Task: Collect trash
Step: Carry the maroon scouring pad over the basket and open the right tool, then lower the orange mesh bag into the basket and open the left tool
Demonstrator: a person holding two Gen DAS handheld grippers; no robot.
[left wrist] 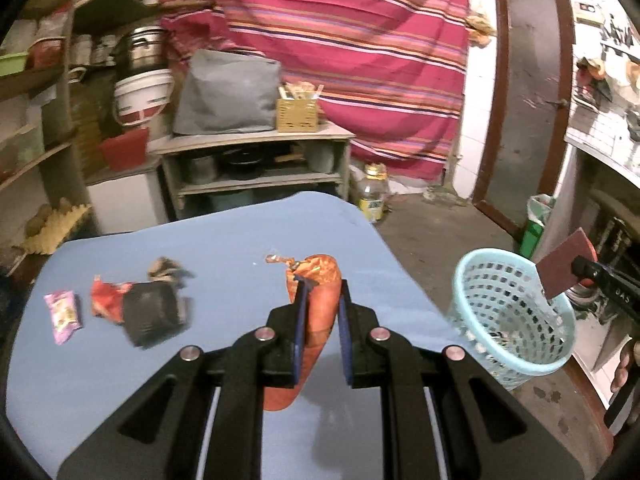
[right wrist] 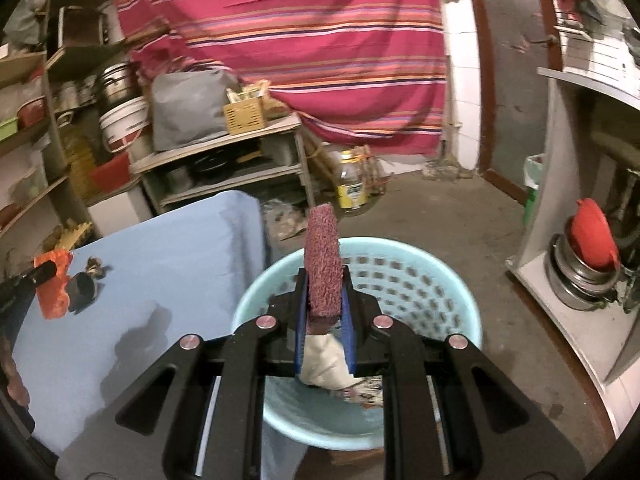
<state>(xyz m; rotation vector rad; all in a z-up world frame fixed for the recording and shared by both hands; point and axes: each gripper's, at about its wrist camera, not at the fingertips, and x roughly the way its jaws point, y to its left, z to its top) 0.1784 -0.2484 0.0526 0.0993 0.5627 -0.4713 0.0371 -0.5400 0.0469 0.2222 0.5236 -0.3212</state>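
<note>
My left gripper (left wrist: 322, 304) is shut on an orange snack wrapper (left wrist: 320, 312), held above the blue table (left wrist: 224, 248). My right gripper (right wrist: 324, 308) is shut on a maroon scouring pad (right wrist: 322, 268), which stands upright over the light-blue perforated basket (right wrist: 416, 276). In the left wrist view the basket (left wrist: 516, 320) stands off the table's right edge, with the maroon scouring pad (left wrist: 564, 268) over its far rim. On the table lie a pink packet (left wrist: 64, 314), a red wrapper (left wrist: 106, 298), a dark cup (left wrist: 154, 318) and a brown scrap (left wrist: 166, 270). Crumpled white paper (right wrist: 324, 368) lies inside the basket.
A wooden shelf unit (left wrist: 256, 160) with a grey bag and a yellow box stands behind the table, before a striped red curtain (left wrist: 360, 60). A plastic jar (left wrist: 372, 194) is on the floor. Shelves crowd the left; a counter (right wrist: 580, 152) with steel pots is at right.
</note>
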